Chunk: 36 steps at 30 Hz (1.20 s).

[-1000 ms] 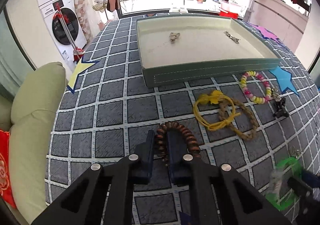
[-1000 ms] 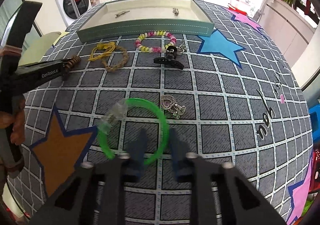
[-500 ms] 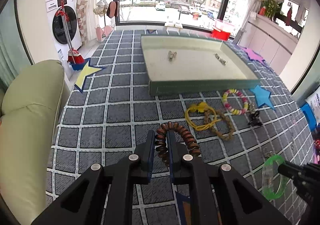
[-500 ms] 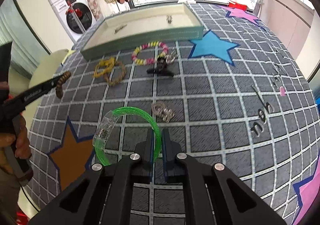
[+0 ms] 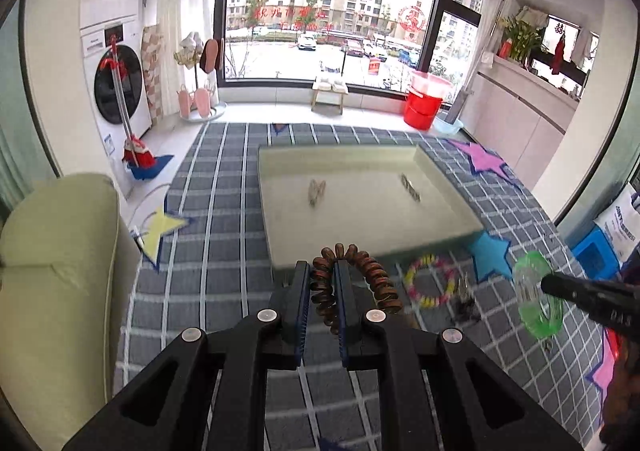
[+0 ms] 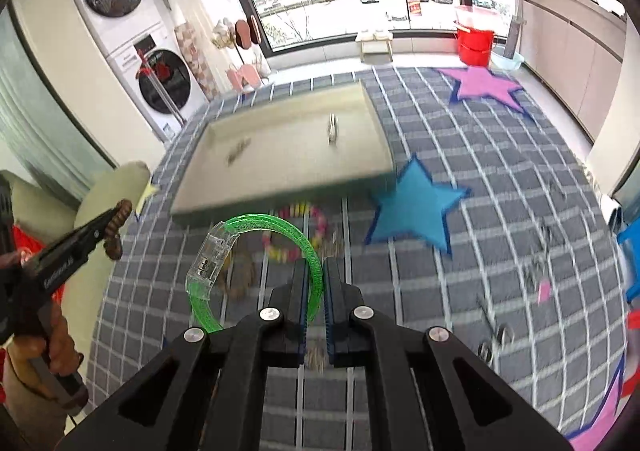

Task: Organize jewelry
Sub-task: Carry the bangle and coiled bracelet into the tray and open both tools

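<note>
The left gripper [image 5: 322, 283] pinches a brown beaded bracelet [image 5: 360, 271], lifted off the checked cloth [image 5: 200, 251]; the right gripper [image 6: 315, 283] is clamped on a green bangle [image 6: 256, 225] — also in the air. Beyond lies a pastel bead bracelet [image 5: 430, 285], then the tray [image 5: 280, 247] — two small pieces inside.

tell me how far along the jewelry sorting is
Done: two small metal pieces lie in the tray. In hand: left gripper holds the brown bead bracelet, right gripper the green bangle. Left: the pastel bead bracelet and others on the cloth.
</note>
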Motion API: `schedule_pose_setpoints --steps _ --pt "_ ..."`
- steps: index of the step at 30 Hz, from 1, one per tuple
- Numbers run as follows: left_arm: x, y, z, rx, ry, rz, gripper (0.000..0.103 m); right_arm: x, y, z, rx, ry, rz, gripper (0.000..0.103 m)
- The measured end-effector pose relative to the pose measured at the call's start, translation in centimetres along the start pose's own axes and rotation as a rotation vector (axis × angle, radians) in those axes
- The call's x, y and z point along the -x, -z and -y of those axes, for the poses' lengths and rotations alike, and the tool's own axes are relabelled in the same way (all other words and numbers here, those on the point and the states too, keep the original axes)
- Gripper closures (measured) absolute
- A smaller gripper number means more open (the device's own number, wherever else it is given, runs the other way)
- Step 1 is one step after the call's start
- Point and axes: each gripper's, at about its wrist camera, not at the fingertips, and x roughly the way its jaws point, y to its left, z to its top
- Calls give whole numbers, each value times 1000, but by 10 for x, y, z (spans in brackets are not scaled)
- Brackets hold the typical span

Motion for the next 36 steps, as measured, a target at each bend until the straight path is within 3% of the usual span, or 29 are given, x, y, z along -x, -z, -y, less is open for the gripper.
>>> schedule_pose_setpoints --steps 10,17,25,36 --pt "-42 -72 4 -1 -33 12 77 -40 -95 1 14 -12 19 95" --pt "-107 -106 10 -33 -87 -14 77 -100 -138 1 12 -1 -5 95" --pt "-181 -106 11 -54 -131 -93 77 -166 -156 5 7 24 -46 95" --pt "-223 -93 16 -127 -189 -155 77 -213 -157 0 63 72 -101 95"
